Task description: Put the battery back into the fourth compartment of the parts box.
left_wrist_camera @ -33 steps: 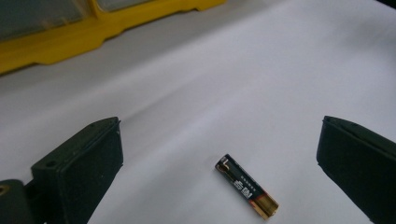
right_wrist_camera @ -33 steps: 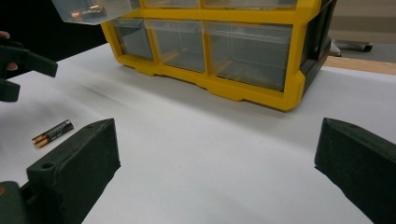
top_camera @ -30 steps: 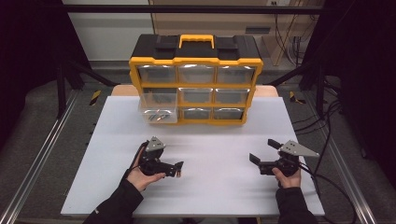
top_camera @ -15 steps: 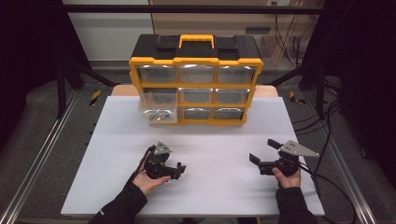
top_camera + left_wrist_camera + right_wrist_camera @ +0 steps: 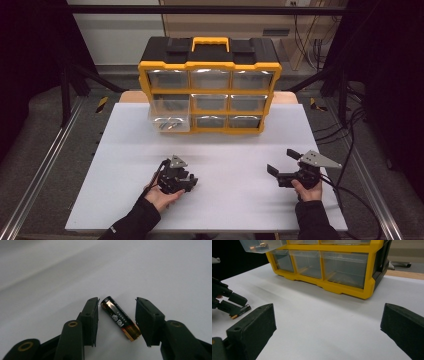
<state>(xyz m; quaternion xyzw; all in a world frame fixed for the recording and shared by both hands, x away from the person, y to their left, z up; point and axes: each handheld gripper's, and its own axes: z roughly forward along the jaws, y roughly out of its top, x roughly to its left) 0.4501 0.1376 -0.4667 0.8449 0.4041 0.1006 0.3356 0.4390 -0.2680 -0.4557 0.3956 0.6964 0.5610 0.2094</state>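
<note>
One battery (image 5: 121, 318); two grippers

Battery (image 5: 120, 318): one cylindrical cell, black casing with small white print and a copper-gold band at its nearer end. Lying flat on the white bench (image 5: 155, 270), angled from centre frame toward lower right in the left gripper view; seen at far left, lower half, of the right gripper view (image 5: 240, 311)

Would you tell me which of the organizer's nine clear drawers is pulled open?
The bottom-left drawer of the yellow organizer: it juts forward over the table, while the other eight sit flush.
</note>
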